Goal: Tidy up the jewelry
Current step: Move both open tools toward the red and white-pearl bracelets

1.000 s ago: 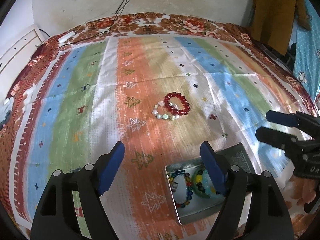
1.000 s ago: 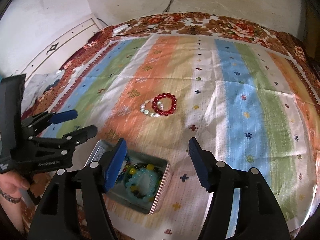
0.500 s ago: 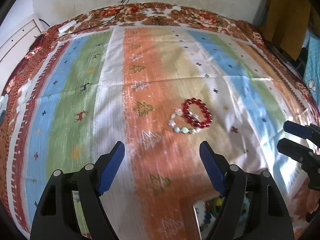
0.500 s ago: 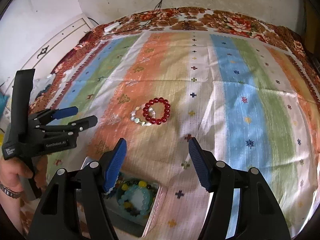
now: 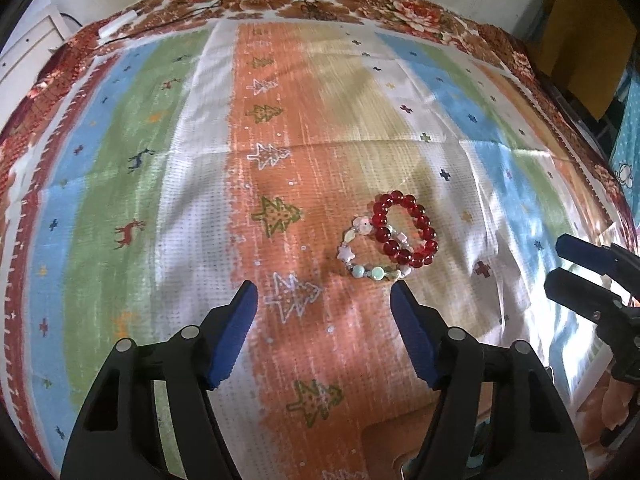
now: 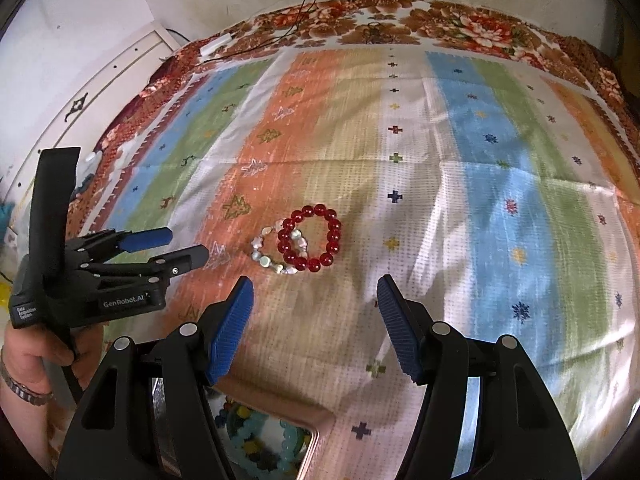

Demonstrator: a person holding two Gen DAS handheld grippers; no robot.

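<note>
A red bead bracelet [image 5: 406, 230] lies on the striped cloth, overlapping a pale bracelet of white and green stones [image 5: 370, 260]. Both also show in the right wrist view: the red bracelet [image 6: 310, 238] and the pale bracelet [image 6: 272, 256]. My left gripper [image 5: 324, 300] is open and empty, just short of the bracelets; it shows in the right wrist view [image 6: 176, 248] too. My right gripper [image 6: 314, 292] is open and empty, just short of the red bracelet. A metal tin [image 6: 316, 444] holding several bead bracelets sits under the right gripper at the bottom edge.
The striped cloth [image 5: 192, 200] covers a bed with a floral border [image 5: 360, 0]. A white cabinet [image 6: 100, 92] stands at the left. A cable and white plug [image 6: 216, 46] lie at the far edge. The right gripper shows at the right of the left wrist view [image 5: 576, 272].
Both grippers have moved forward toward the two bracelets, which now appear larger and closer. The tin has slid down to the bottom edge of both views. Both jaws stay open.
</note>
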